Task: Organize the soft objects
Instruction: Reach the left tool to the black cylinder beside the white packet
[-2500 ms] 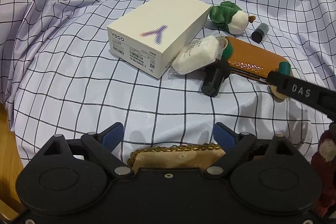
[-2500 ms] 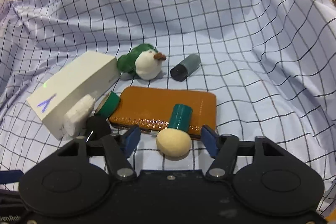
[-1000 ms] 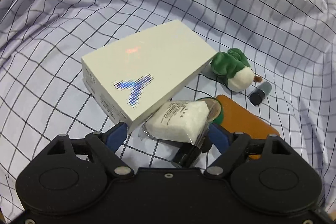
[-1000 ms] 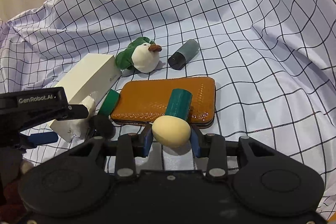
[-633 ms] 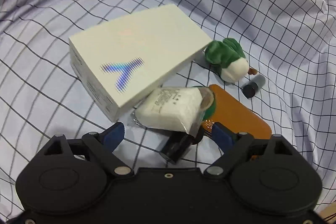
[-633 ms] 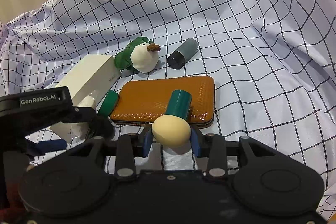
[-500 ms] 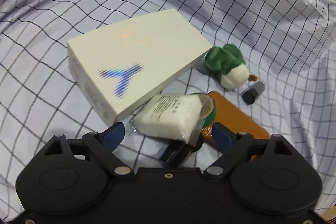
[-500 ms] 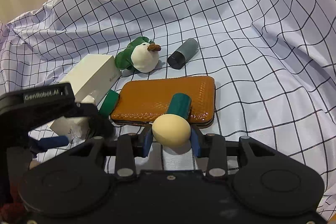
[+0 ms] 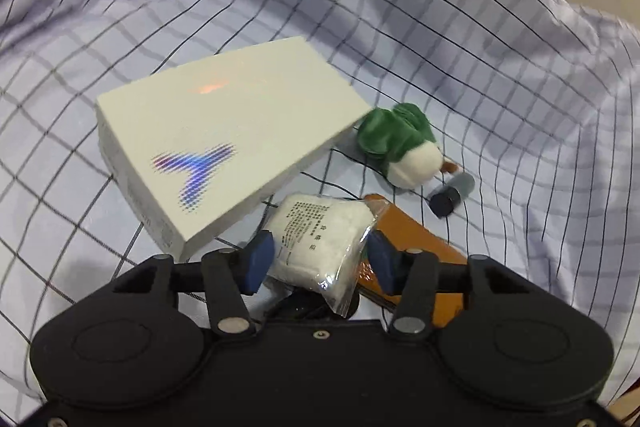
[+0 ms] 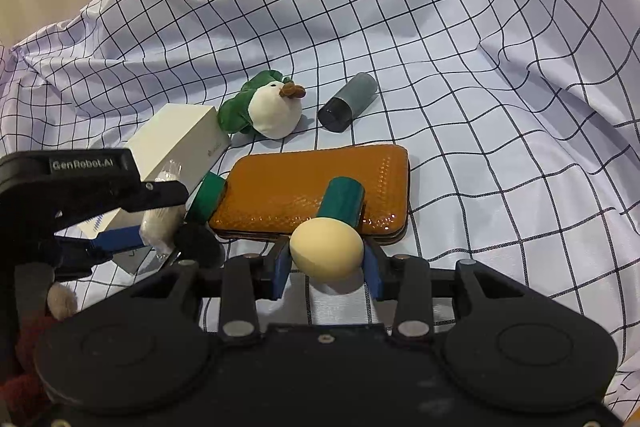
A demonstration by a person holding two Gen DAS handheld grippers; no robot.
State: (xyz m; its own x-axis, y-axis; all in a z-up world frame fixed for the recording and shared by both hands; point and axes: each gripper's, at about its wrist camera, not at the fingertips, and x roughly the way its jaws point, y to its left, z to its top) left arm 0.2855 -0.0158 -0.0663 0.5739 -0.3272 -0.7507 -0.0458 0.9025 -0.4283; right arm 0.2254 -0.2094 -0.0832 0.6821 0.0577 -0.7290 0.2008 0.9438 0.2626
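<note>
A white padded packet in clear wrap sits between the blue pads of my left gripper; the jaws are closing and both pads press its sides. In the right wrist view one blue finger shows against the packet. My right gripper is shut on a cream foam ball with a teal handle that lies on an orange wallet. A green and white plush duck lies behind the wallet, apart from both grippers.
A white box lies left of the packet on the checked cloth. A grey-black cylinder lies beside the duck. A second teal piece and a black cylinder sit at the wallet's left end. Reddish plush shows bottom left.
My left gripper's jaws have come in from wide apart onto the white packet, and the view has shifted closer to it. The right gripper has stayed on the foam ball.
</note>
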